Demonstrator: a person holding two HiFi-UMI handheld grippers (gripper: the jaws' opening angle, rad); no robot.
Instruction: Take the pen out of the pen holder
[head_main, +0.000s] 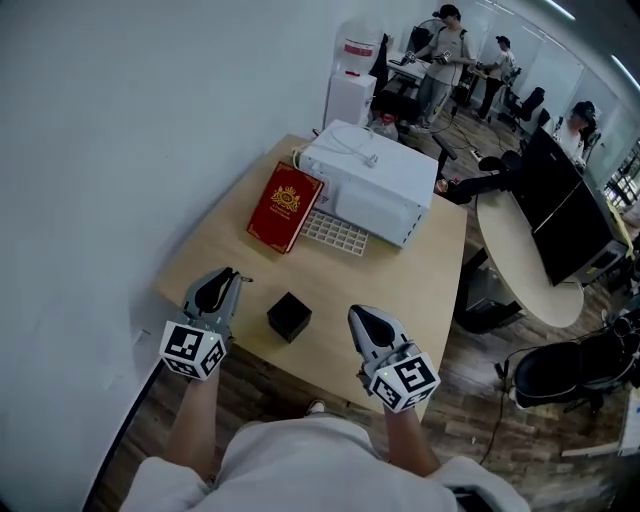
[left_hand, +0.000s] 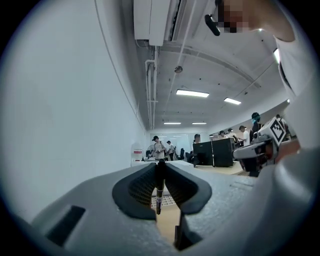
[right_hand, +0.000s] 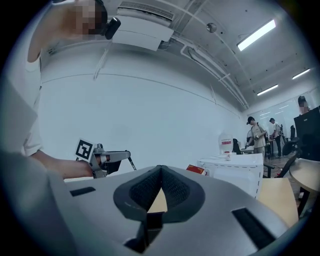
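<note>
Pen clamped roughly upright in left claw, held above worktop, left of and apart from black pen holder. Step: pen looks already out of holder, so extraction approx done. Next prob needs carrying it clear and setting down w/o slipping. Right claw has jaws together, empty, near right of holder. Head view shows pen as a mere sliver. Holder's inside too dark to tell if more pens.
</note>
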